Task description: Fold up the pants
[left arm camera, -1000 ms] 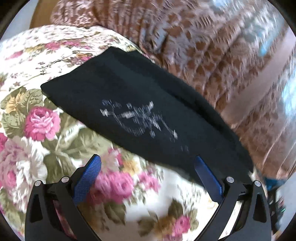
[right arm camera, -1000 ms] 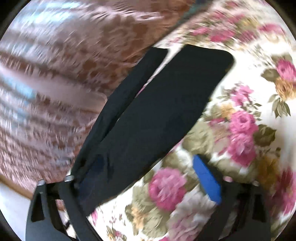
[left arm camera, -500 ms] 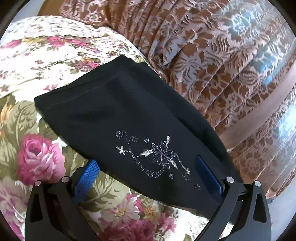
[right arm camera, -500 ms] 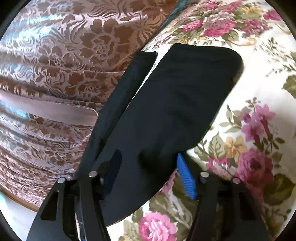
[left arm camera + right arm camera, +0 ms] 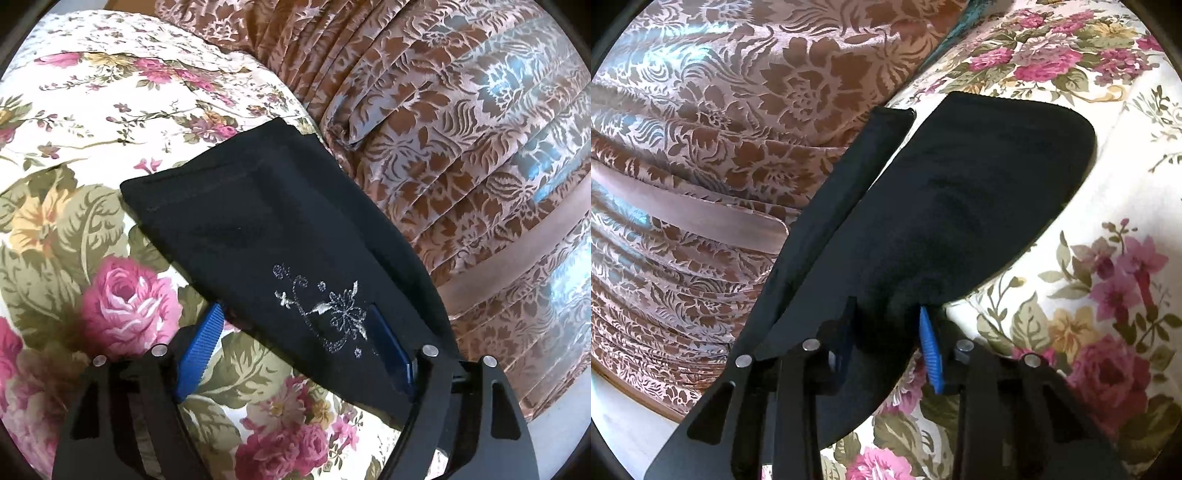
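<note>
Black pants (image 5: 258,221) with silver flower embroidery (image 5: 328,314) lie on a floral bedsheet (image 5: 110,110). My left gripper (image 5: 295,308) straddles the embroidered end. Its jaws are closing; one blue pad is beside the cloth's edge, the other against the far side, and neither squeezes it. In the right wrist view the pants (image 5: 960,203) stretch away from me, with a narrower black strip (image 5: 831,203) alongside on the left. My right gripper (image 5: 886,304) is closing its jaws on a bunched-up hump of the near end, which the pads pinch.
Brown and pink patterned drapery (image 5: 443,147) hangs right beside the pants, and it fills the left of the right wrist view (image 5: 720,110). The floral sheet (image 5: 1108,258) spreads out on the other side of the pants. A pale floor strip (image 5: 620,424) shows below.
Both grippers have slid forward onto the pants. The right jaws have narrowed from wide to pinching bunched fabric. The left jaws have drawn in a little around the embroidered end.
</note>
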